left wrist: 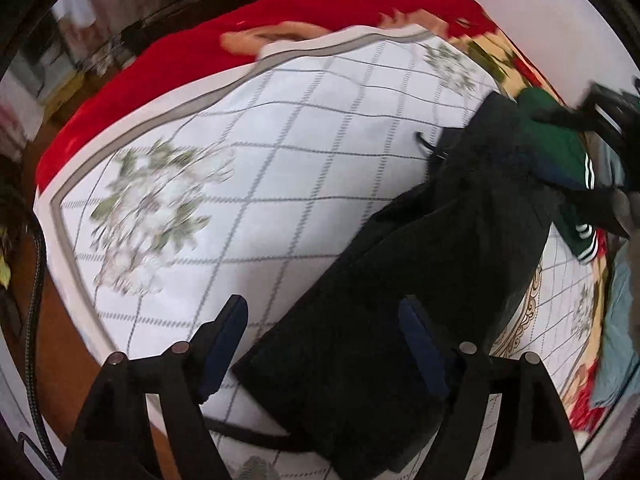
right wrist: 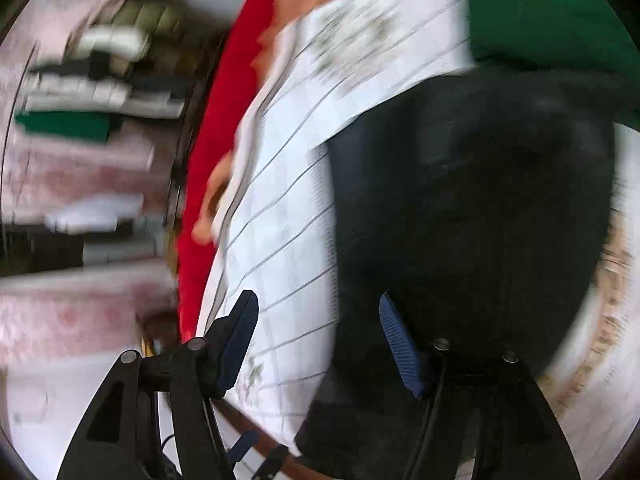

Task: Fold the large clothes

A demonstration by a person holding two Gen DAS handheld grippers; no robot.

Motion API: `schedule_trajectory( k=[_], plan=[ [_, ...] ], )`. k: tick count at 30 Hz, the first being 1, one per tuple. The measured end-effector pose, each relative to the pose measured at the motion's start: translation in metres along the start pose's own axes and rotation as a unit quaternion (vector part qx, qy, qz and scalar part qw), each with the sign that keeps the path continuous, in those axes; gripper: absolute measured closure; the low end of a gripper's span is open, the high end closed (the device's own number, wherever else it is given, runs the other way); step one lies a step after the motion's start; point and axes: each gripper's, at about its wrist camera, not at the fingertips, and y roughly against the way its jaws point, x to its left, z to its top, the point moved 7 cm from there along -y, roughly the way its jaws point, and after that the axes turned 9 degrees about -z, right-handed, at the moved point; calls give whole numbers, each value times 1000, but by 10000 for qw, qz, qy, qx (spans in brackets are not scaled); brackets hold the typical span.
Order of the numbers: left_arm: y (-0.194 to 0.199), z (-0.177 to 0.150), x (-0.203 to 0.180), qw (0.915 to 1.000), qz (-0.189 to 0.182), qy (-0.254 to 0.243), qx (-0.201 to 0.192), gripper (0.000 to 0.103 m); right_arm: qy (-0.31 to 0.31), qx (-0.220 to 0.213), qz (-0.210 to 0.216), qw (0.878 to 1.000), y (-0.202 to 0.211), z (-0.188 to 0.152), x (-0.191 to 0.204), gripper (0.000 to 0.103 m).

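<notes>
A black garment (left wrist: 432, 272) lies flat and long across the white checked bed sheet (left wrist: 280, 184), running from the near edge toward the upper right. My left gripper (left wrist: 324, 340) hangs open above its near end. Its left finger is over the sheet, its right finger over the cloth, and nothing is pinched. In the blurred right wrist view the same black garment (right wrist: 460, 200) fills the right half. My right gripper (right wrist: 320, 336) is open there, with one finger over the sheet (right wrist: 288, 208) and the other over the black cloth.
A green garment with white stripes (left wrist: 560, 148) lies past the black one's far end, also green garment (right wrist: 540, 8). A red blanket (left wrist: 192, 56) covers the bed's far side. Folded clothes (right wrist: 92, 72) are stacked beside the bed. A black tool part (left wrist: 604, 112) shows at the right edge.
</notes>
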Motion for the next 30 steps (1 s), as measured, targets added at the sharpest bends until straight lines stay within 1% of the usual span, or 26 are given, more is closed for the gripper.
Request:
schedule_trajectory(
  k=[2, 3, 4, 6, 8, 9, 10, 11, 13, 14, 15, 16, 17, 18, 19, 20, 21, 23, 24, 25, 26, 27, 28, 29, 30],
  plan=[
    [-17, 5, -13, 9998, 11, -163, 93, 26, -345, -213, -248, 9989, 15, 5, -41, 38],
    [-23, 7, -16, 9997, 51, -216, 77, 26, -431, -216, -334, 9983, 14, 7, -51, 38],
    [-32, 9, -18, 9994, 155, -294, 67, 26, -609, -177, -420, 9971, 9, 9, -67, 41],
    [-53, 13, -14, 9979, 466, -429, 119, 26, -710, -126, -396, 9966, -7, 15, -75, 45],
    [-80, 12, 3, 9957, 773, -391, 326, 26, -500, -143, -487, 9975, -34, 31, -72, 45],
    [-91, 10, 11, 9949, 830, -358, 447, 23, -289, -45, -684, 9972, -54, 39, -70, 45],
    [-104, 11, 20, 9949, 772, -260, 590, 23, -159, 78, -884, 9959, -74, 42, -71, 44],
    [-106, 13, 24, 9955, 717, -198, 593, 20, -74, 176, -1031, 9945, -89, 47, -72, 43],
    [-103, 19, 28, 9954, 721, -227, 585, 19, 145, 258, -1124, 9932, -92, 51, -69, 43],
    [-100, 21, 27, 9951, 744, -270, 593, 19, 202, 293, -986, 9945, -83, 51, -68, 43],
    [-94, 23, 27, 9950, 767, -280, 568, 19, 191, 226, -768, 9966, -70, 51, -69, 43],
    [-90, 25, 27, 9952, 778, -273, 533, 19, 102, 23, -582, 9982, -45, 49, -78, 43],
    [-82, 28, 25, 9954, 803, -269, 446, 18, 13, -123, -557, 9984, -30, 47, -87, 43],
    [-74, 31, 23, 9958, 799, -281, 348, 18, -161, -335, -562, 9977, -9, 45, -106, 42],
    [-69, 34, 20, 9963, 758, -282, 279, 18, -359, -507, -612, 9962, 7, 42, -127, 34],
    [-64, 36, 17, 9967, 728, -271, 222, 17, -515, -612, -681, 9945, 16, 41, -143, 22],
    [-61, 38, 15, 9971, 693, -255, 167, 17, -734, -723, -756, 9918, 23, 39, -167, 20],
    [-55, 42, 8, 9979, 592, -240, 73, 15, -984, -645, -835, 9895, 18, 36, -196, 20],
    [-55, 44, 5, 9978, 606, -279, 47, 15, -1087, -570, -828, 9890, 9, 37, -209, 20],
    [-54, 46, 3, 9974, 638, -325, 31, 15, -1131, -463, -781, 9894, -3, 39, -217, 20],
    [-55, 47, 1, 9972, 658, -359, 23, 15, -1158, -375, -703, 9901, -13, 44, -220, 16],
    [-55, 46, -1, 9969, 677, -391, 13, 15, -1167, -383, -627, 9904, -23, 48, -221, 14],
    [-55, 48, -4, 9967, 685, -431, -2, 15, -1072, -588, -492, 9913, -22, 53, -218, 15],
    [-55, 49, -7, 9964, 695, -490, -22, 15, -918, -790, -265, 9923, -21, 56, -209, 40],
    [-55, 48, -11, 9959, 724, -533, -36, 15, -856, -795, -92, 9931, -22, 55, -203, 54]
  ],
)
